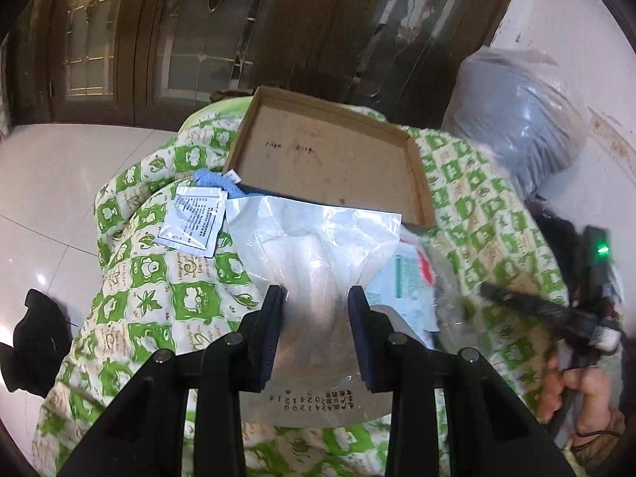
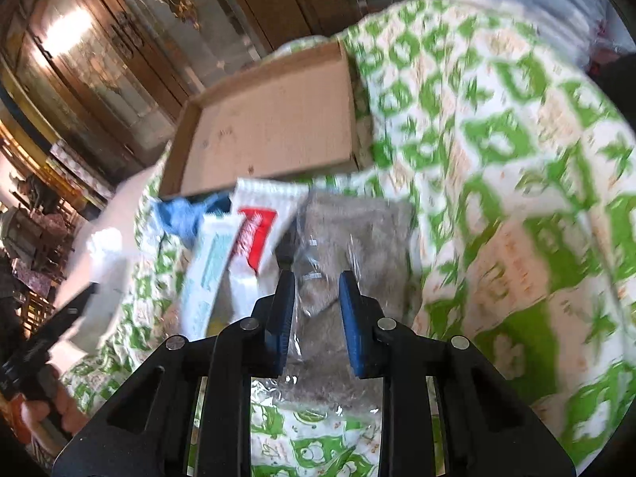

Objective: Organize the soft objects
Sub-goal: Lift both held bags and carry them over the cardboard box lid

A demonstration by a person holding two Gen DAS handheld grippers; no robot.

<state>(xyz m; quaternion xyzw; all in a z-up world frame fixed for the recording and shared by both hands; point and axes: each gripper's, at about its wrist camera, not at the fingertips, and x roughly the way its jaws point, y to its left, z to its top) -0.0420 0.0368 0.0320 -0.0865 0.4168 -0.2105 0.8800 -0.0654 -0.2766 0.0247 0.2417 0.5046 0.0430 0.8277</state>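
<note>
Left gripper point(image 1: 317, 302) is clamped on a clear plastic bag of white soft material point(image 1: 318, 246); the bag bunches between the two pads, its printed lower edge hanging below them and its upper end fanning out toward the cardboard tray point(image 1: 330, 151). Right gripper point(image 2: 317, 290) is pinched on a second clear bag holding a grey-brown fuzzy item point(image 2: 353, 230); the plastic gathers between the blue pads. No earlier view to compare. The cardboard tray sits on a green-and-white patterned quilt point(image 1: 159, 278), open side up, nothing visible on its bare floor. Just in front of the tray's near edge lie a blue terry cloth point(image 1: 214, 181), a small white sachet with black print point(image 1: 190, 218), and a white packet with red and teal print point(image 2: 246, 238); the packet lies just left of the grey bag in the right wrist view. The right wrist view is motion-blurred, so quilt detail is soft. A person's hand point(image 1: 572, 393) grips the other tool's handle at the right edge of the left wrist view. A large clear sack with grey contents point(image 1: 516, 119) stands beyond the quilt against a white wall.
</note>
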